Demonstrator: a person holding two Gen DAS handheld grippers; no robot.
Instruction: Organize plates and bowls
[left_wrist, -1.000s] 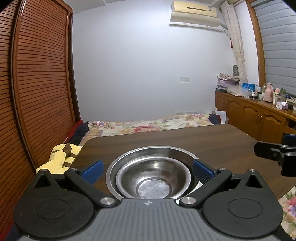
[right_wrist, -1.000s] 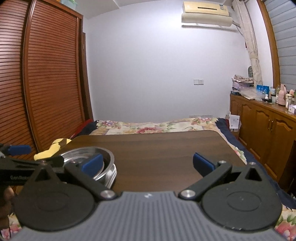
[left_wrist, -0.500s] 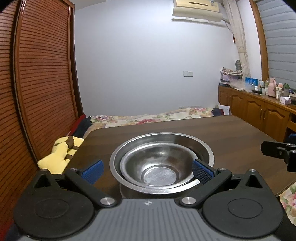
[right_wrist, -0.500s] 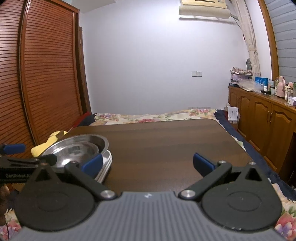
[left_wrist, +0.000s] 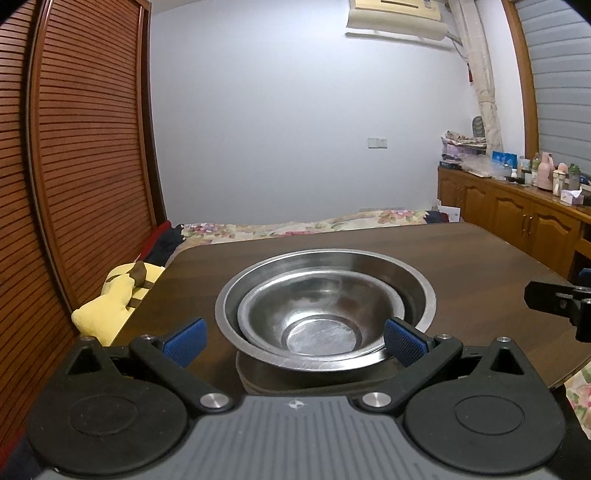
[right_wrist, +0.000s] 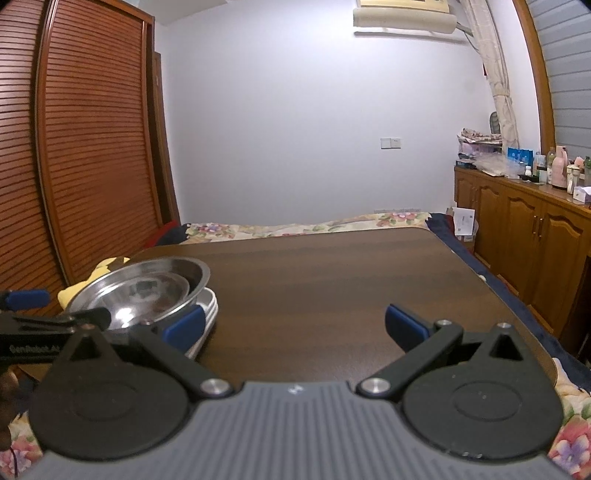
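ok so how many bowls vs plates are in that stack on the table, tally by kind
steel bowls: 2, a small bowl nested in a large bowl
white plates: at least 2 rims show under the bowls; exact count unclear
total: at least 4 on the wooden table

Left gripper (left_wrist: 293, 339): grey ribbed body, small star mark at front edge, two black round discs, black angled link arms, silver screws, blue ridged fingertips (left_wrist: 184, 341). Right gripper (right_wrist: 293, 325): same build. White lettering, partly legible, on left gripper's black side.
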